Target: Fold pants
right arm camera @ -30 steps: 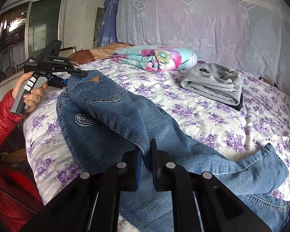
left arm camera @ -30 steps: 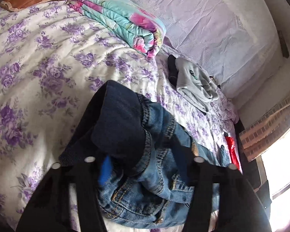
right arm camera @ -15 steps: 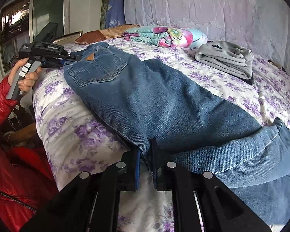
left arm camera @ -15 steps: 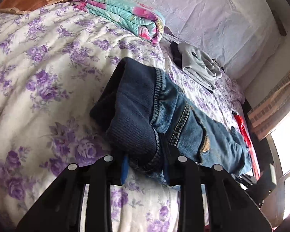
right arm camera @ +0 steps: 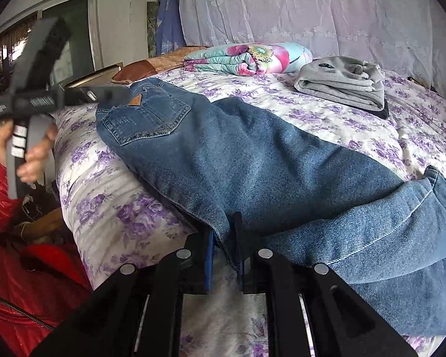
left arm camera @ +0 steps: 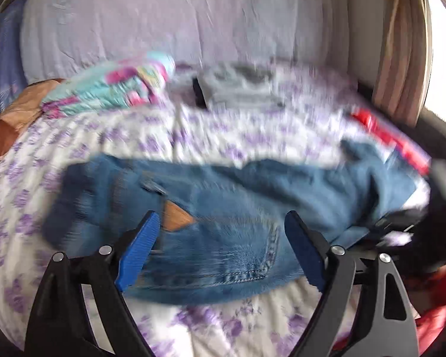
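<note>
Blue jeans lie folded lengthwise across the flowered bedspread, back pocket and tan patch up, waistband at the left. My right gripper pinches the denim's near edge at mid-leg; its jaws are starting to open with the fold still between the pads. In the blurred left wrist view my left gripper hovers over the jeans' back pocket, jaws opening wide and touching nothing. A hand holds that left gripper just off the waistband.
A folded floral quilt and a folded grey garment sit near the draped headboard. A brown pillow lies at the far left corner. The person's red jacket is beside the bed's near edge; a red item lies at the right.
The left gripper has let go of the waistband, opened wide, rolled and drawn back. The jeans have settled flat on the bed. The right gripper keeps its place on the leg edge.
</note>
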`<state>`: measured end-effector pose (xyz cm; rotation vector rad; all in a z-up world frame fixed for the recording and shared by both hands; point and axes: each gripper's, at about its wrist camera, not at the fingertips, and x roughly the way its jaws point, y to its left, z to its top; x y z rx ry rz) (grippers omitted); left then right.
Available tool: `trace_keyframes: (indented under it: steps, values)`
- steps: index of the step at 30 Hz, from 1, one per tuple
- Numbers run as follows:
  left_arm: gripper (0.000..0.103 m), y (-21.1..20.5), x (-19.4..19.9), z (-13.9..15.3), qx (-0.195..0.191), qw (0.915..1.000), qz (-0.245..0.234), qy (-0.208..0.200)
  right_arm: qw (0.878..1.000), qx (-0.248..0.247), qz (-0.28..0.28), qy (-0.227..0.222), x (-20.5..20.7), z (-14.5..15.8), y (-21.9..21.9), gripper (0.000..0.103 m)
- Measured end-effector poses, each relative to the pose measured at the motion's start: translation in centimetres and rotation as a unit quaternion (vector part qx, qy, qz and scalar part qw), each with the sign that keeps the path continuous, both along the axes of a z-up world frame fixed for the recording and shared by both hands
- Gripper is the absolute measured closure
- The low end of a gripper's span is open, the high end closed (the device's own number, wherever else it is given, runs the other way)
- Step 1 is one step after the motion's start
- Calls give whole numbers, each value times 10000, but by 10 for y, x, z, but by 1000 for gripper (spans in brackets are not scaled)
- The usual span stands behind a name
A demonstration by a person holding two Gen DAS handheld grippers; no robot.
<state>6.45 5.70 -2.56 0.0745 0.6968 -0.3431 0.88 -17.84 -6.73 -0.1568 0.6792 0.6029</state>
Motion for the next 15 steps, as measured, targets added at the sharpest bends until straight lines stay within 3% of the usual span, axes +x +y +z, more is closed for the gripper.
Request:
trace_keyframes:
  steps: [1, 2, 3, 5, 6, 8, 9, 11, 13, 15]
  values:
    - [8, -10, 11, -21, 254, 9995, 136, 115, 10000, 14, -5, -32, -2, 2, -1, 77]
    - [4, -17, 13, -34, 434, 9988, 240, -38, 10000, 68, -24, -49, -5, 6, -4, 67]
    - [4, -26, 8, -40, 773, 9957, 347, -368, 9998, 168, -59, -30, -8, 13, -10, 40]
    - [5, -26, 4, -36, 816, 9950, 357, -459, 9976, 538, -332, -281, -15, 40, -33, 23]
    - [5, -22, 5, -37, 691, 9962, 348, -411, 9949, 603, -657, -470, -14, 54, -46, 7]
    - [5, -17, 7, -37, 558, 9972, 304, -401, 9845, 600, -1474, -739, -1, 76, -72, 3]
    - [5, -19, 7, -38, 589, 9969, 319, -404, 9787, 540, -1870, -659, 13, 82, -84, 3]
    - [5, -21, 7, -38, 644, 9964, 334, -439, 9638, 357, -2640, -131, 52, 80, -100, 3]
    - [5, -20, 5, -37, 586, 9968, 306, -443, 9413, 51, -3331, 543, 94, 64, -108, 3]
    - [5, -21, 2, -37, 589, 9968, 283, -459, 9301, -342, -3527, 971, 127, 44, -105, 3]
